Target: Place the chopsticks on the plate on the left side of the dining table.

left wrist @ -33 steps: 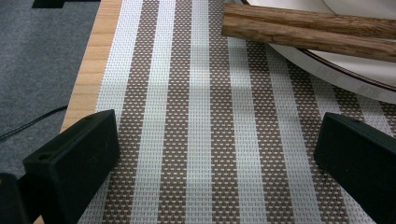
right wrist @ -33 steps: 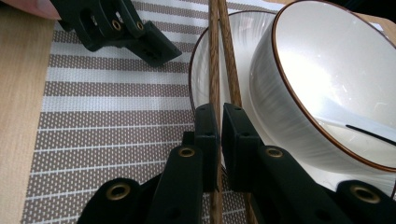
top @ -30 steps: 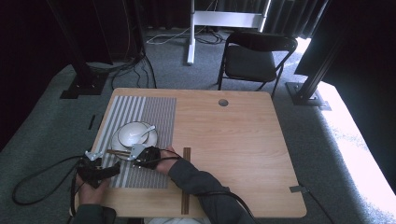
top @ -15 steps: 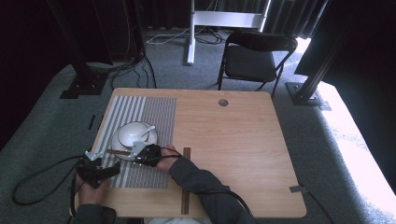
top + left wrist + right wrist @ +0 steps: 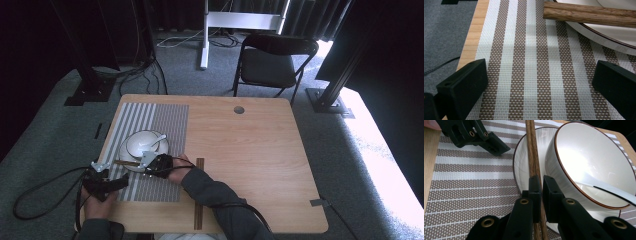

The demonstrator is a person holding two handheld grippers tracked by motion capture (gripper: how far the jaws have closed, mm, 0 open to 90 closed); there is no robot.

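2 chopsticks [image 5: 534,157] clamped in right gripper [image 5: 541,192], now across plate [image 5: 524,160] rim; left gripper [image 5: 536,82] jaws wide, unmoved

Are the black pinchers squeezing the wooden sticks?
Touching. The right gripper view shows the right gripper with its jaws shut tight on the chopsticks.

Looks like a lab/studio rig: black curtains [image 5: 260,12], metal frame posts [image 5: 87,60], loose floor cables [image 5: 150,70], grey carpet [image 5: 45,130], folding chair [image 5: 272,60] w/ one wooden table [image 5: 250,150].

free: right tabletop [image 5: 260,150] | blocked: bowl [image 5: 146,143], plate [image 5: 520,162] beside chopsticks [image 5: 534,157]
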